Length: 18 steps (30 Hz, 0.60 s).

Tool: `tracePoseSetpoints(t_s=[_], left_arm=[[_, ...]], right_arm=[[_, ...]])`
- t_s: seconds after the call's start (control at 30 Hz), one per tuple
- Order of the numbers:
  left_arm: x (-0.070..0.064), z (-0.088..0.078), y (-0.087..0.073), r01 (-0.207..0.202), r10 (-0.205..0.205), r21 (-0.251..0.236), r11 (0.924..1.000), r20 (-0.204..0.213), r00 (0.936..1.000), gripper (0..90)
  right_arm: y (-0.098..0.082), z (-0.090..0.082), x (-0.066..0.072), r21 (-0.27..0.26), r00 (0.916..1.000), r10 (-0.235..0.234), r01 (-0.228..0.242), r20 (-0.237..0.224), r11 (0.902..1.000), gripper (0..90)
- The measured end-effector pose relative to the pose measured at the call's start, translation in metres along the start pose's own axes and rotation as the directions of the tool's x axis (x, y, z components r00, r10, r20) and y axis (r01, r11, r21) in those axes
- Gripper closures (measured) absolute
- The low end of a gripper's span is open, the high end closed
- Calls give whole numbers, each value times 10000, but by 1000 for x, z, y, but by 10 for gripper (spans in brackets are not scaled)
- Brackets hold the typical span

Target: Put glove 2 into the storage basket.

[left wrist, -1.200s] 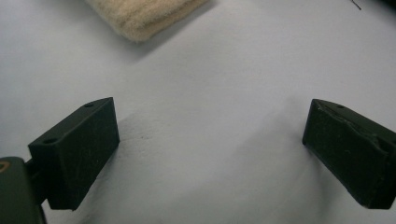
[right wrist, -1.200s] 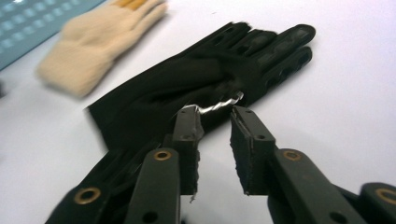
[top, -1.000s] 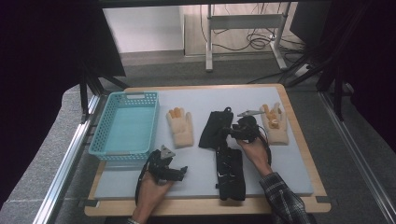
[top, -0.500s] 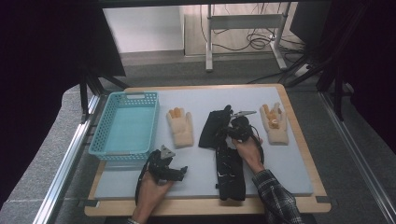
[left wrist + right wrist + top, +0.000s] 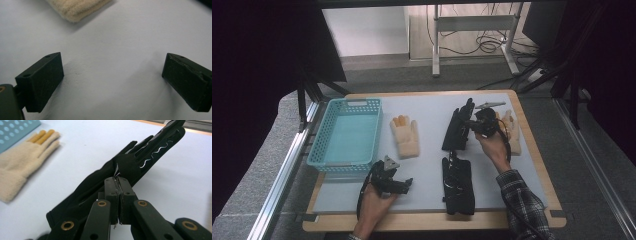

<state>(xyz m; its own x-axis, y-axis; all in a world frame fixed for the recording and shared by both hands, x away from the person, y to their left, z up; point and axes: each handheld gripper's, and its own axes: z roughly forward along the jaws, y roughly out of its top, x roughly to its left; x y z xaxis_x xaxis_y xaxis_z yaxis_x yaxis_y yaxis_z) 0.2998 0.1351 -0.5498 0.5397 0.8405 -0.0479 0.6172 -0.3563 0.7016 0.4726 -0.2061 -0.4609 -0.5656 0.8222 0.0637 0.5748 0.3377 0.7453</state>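
Observation:
Two black gloves lie on the grey mat: one at centre, the other nearer the front edge. My right gripper is shut on a fold of the upper black glove, whose pinched side is raised off the mat. A cream glove with orange fingertips lies left of it, and another cream glove sits behind my right hand. My left gripper rests low over bare mat, jaws wide open with nothing between them.
A light blue plastic basket stands at the mat's left side. The mat lies on a wooden board whose rim borders it. The edge of a cream glove shows ahead of the left jaws.
My right gripper has closed on the upper black glove and risen a little, lifting that part of the glove. The left hand has stayed put.

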Motion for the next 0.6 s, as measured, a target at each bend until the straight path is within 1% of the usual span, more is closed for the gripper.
tracePoseSetpoints(t_s=[0.03,0.13,0.17,0.27,0.3,0.33,0.43,0.6], left_arm=[[0,0,0,2,-2,2,10000,0,10000,41],[0,0,0,5,-5,5,10000,5,10000,41],[0,0,0,7,-7,3,10000,1,10000,40],[0,0,0,7,-7,4,10000,4,10000,41],[0,0,0,8,-8,4,10000,5,10000,41],[0,0,0,5,-5,2,10000,5,10000,41],[0,0,0,-5,5,12,10000,-5,10000,41],[0,0,0,-8,8,12,10000,-4,10000,41]], right_arm=[[0,0,0,0,10000,0,0,0,10000,867],[4,-9,-9,236,9999,11,-14,122,9997,866],[6,-10,-11,344,9999,82,-87,128,9994,865],[7,-8,-11,413,9999,60,-65,129,9991,862],[8,-2,-8,423,9999,28,-34,151,9991,860],[8,-2,-8,423,9999,28,-34,151,9991,860],[12,9,0,424,10000,19,-21,42,9991,855],[25,24,17,283,9996,-108,116,-274,9995,849]])
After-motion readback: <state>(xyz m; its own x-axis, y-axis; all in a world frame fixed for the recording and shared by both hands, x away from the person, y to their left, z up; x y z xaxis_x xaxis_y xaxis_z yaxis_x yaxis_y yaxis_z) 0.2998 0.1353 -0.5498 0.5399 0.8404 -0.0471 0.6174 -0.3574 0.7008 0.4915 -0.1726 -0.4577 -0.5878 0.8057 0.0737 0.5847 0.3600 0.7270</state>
